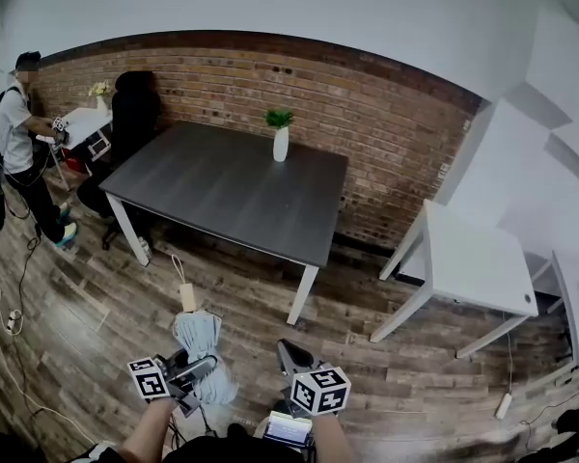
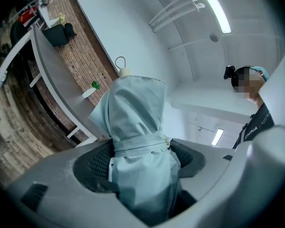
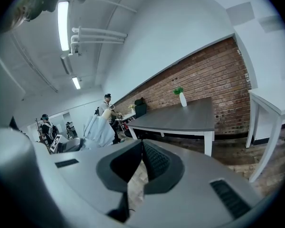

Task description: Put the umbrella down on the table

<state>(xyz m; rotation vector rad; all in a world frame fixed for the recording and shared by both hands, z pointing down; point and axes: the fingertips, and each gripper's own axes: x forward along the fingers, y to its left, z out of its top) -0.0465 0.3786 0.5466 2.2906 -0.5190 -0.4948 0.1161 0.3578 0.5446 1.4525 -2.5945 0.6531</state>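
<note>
While L tongs (image 2: 143, 152) clamp wide on folded umbrella (image 2: 135, 113) at its strap, R tongs (image 3: 141, 148) sit pinched together, empty. Counter (image 1: 232, 186) well ahead of both. Risk: slick fabric slips thru pads, umbrella drops to floor (image 1: 386, 374)

umbrella (image 2: 137, 141): pale blue-grey cloth, matt, creased, with a wooden-looking end. table (image 1: 232, 186): smooth dark grey matt top. vase (image 1: 281, 145) at its far edge: white, smooth. floor (image 1: 77, 326): worn wood planks. wall (image 1: 386, 133): rough red brick.
</note>
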